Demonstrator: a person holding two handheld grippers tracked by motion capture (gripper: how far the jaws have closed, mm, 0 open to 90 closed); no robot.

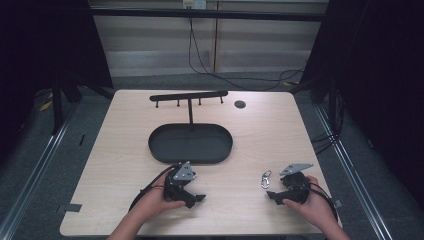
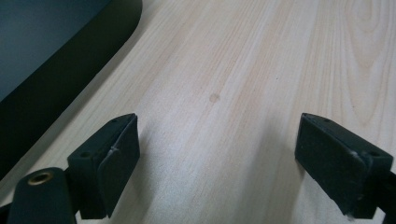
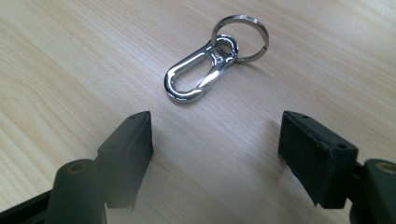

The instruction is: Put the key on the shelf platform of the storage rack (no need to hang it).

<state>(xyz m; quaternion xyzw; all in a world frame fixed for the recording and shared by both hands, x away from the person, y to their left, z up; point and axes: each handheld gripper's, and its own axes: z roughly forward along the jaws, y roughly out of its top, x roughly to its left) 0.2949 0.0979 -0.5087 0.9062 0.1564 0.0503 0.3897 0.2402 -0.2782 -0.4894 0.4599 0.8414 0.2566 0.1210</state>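
A silver snap hook [image 3: 191,79] with a key ring [image 3: 219,23] on it lies flat on the wooden table [image 1: 260,135]. In the high view the snap hook [image 1: 266,179] rests just left of my right gripper [image 1: 274,195]. My right gripper [image 3: 217,135] stands open, low over the table, with the hook a little beyond its jaws and nothing between them. My left gripper [image 1: 199,198] is held near the table's front edge, below the black oval tray [image 1: 160,150]. In its own view my left gripper [image 2: 217,135] is open over bare wood, the tray's rim [image 2: 70,79] at upper left.
A black stand with a crossbar and several pegs [image 1: 189,96] rises behind the tray. A dark round cap [image 1: 240,104] sits in the tabletop at the back right. Cables run over the floor beyond the table.
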